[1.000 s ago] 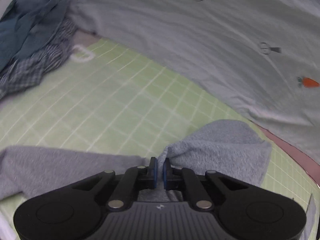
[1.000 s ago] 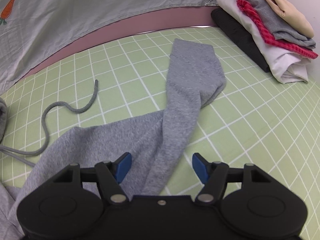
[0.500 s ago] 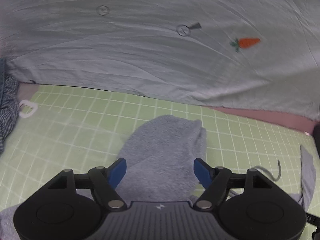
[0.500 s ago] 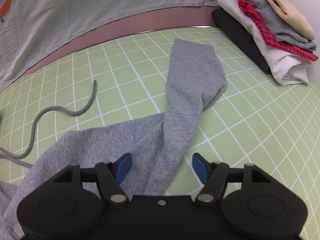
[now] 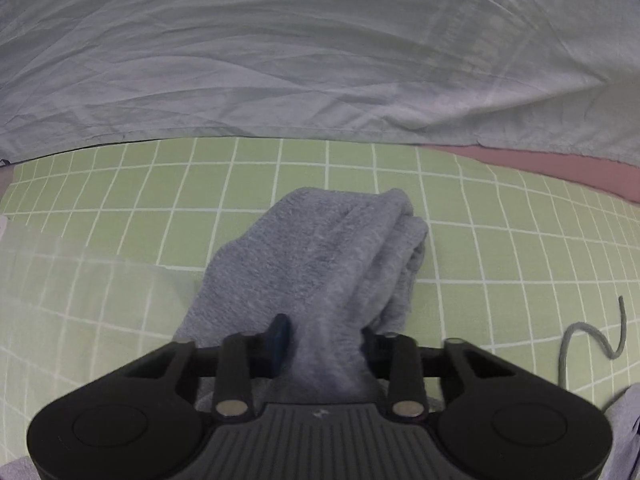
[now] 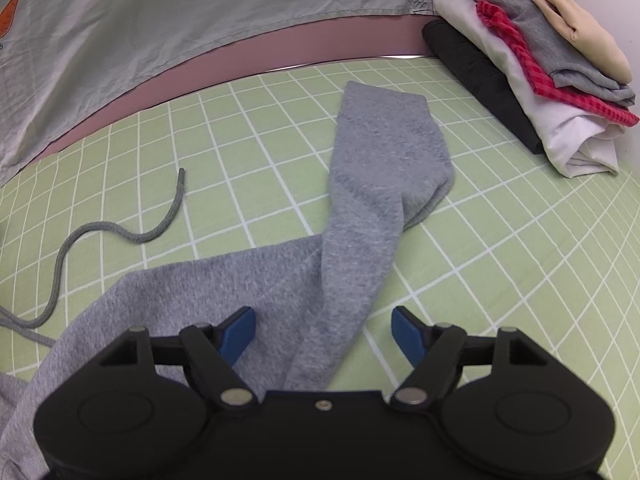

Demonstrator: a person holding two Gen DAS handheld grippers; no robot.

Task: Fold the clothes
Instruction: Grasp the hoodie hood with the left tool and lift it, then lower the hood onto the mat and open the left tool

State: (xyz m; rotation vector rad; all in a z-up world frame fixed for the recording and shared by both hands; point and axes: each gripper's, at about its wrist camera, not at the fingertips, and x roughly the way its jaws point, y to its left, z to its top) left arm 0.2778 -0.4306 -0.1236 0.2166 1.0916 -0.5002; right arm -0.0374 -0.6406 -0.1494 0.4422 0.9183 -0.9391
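- Two grippers work over a green gridded mat (image 6: 520,240).
- Left gripper (image 5: 326,338): jaws closing on a bunched fold of the grey garment (image 5: 332,256), fabric pinched between the blue pads.
- Right gripper (image 6: 324,330): jaws opening, spread apart, straddling the garment's sleeve (image 6: 380,168) without pressing it.
- Drawstring (image 6: 120,236): loose on the mat, left of the sleeve.
- Folded stack (image 6: 540,64): at the mat's far right corner.

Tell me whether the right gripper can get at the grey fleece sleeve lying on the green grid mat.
Probably yes. The right gripper is opening, its blue pads either side of the grey fleece sleeve without pressing, and nothing covers the sleeve on the green grid mat.
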